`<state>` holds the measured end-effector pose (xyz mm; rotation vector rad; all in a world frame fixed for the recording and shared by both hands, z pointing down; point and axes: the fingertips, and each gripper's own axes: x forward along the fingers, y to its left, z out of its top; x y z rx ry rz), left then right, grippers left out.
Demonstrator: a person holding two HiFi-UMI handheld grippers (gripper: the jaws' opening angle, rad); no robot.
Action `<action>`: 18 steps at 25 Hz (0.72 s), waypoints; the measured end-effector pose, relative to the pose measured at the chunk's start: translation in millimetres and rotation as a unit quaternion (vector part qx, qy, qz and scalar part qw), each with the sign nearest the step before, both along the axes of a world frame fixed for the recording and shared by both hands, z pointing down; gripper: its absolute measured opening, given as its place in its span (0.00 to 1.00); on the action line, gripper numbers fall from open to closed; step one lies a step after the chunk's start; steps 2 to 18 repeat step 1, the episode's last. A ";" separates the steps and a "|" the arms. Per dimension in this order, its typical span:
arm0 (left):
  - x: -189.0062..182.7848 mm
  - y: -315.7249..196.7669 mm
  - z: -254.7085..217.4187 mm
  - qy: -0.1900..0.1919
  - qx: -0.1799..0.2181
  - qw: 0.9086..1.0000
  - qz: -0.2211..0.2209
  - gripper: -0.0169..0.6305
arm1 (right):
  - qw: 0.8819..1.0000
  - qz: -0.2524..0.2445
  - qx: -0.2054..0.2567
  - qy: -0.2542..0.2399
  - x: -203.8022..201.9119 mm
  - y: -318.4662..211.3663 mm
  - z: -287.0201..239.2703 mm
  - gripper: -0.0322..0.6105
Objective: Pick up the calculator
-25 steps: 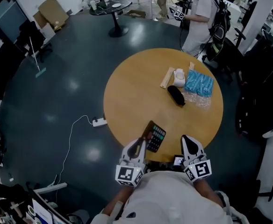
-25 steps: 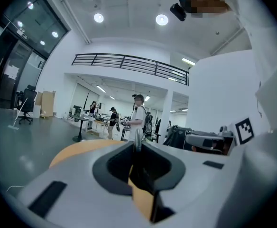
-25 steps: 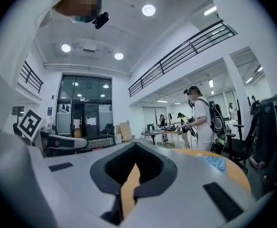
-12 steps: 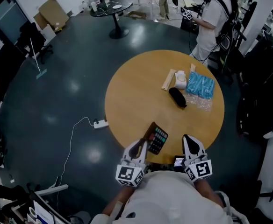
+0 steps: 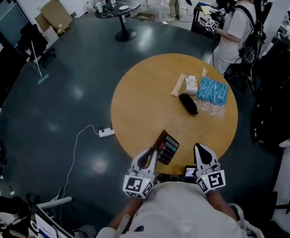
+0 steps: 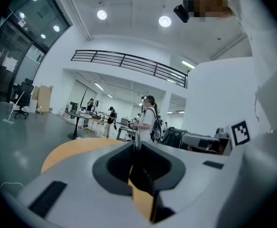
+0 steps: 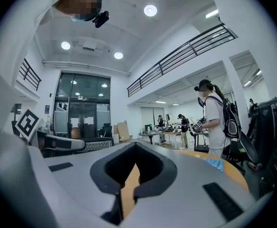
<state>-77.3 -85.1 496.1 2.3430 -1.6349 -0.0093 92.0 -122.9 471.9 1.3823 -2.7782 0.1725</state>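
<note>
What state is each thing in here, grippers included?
calculator: held by its near end, tilted.
left gripper: shut on the calculator.
right gripper: jaws together, empty.
black case: closed, lying on the table.

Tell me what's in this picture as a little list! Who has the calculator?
table: round, wooden
calculator: at the table's near side, held by the left gripper
left gripper: jaws closed on the calculator
right gripper: jaws together, nothing in them
far side of table: black case, blue packet, white object
</note>
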 end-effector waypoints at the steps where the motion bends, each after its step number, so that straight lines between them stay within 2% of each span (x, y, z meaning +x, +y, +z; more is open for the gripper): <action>1: 0.0 -0.2 0.1 0.001 0.000 1.000 0.000 0.10 | 1.000 0.000 -0.001 0.000 0.1 -0.3 0.7 0.07; 18: 0.0 -0.2 0.1 0.001 0.000 1.000 0.000 0.10 | 1.000 0.000 -0.001 0.000 0.1 -0.3 0.7 0.07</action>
